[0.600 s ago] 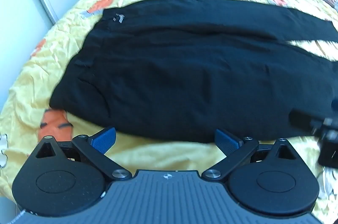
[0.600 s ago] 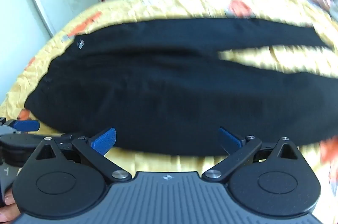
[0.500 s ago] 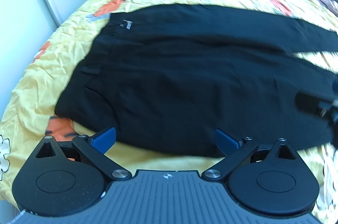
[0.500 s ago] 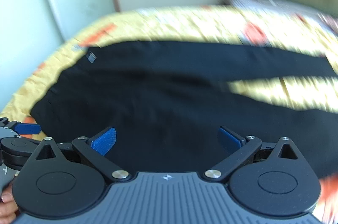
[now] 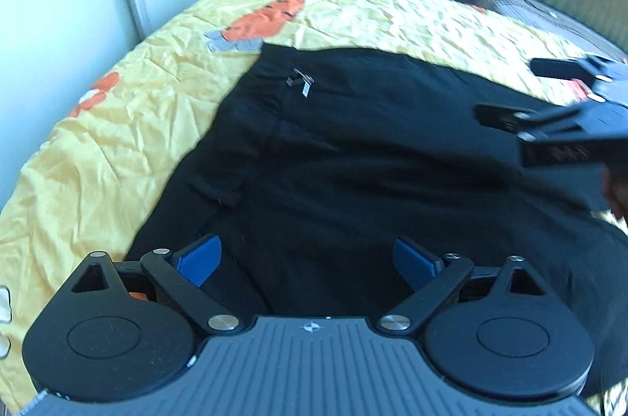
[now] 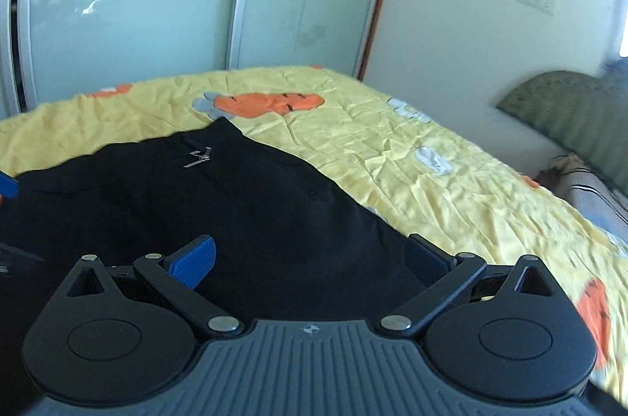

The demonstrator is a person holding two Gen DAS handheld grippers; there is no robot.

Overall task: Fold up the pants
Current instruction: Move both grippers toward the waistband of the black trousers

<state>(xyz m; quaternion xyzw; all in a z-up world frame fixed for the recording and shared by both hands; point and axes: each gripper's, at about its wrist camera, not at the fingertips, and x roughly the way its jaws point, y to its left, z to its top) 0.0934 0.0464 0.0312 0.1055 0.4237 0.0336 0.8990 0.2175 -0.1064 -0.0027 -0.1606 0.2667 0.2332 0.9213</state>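
Black pants (image 5: 353, 157) lie flat on a yellow bedspread (image 5: 117, 125), waistband to the left with a small grey tag (image 5: 300, 82). My left gripper (image 5: 308, 259) is open and empty, low over the near edge of the pants by the hip. My right gripper (image 6: 310, 259) is open and empty over the pants' upper part (image 6: 235, 204); it also shows in the left wrist view (image 5: 506, 94) at the right, above the fabric. The legs run off to the right, out of view.
The bedspread (image 6: 392, 149) has orange and grey prints. Sliding glass wardrobe doors (image 6: 137, 4) stand beyond the bed's left side. A green headboard (image 6: 577, 117) and a striped pillow (image 6: 588, 188) are at the far right.
Both grippers have moved forward and swung left, toward the waist end of the pants. The right gripper now sits higher over the fabric. Both stay open.
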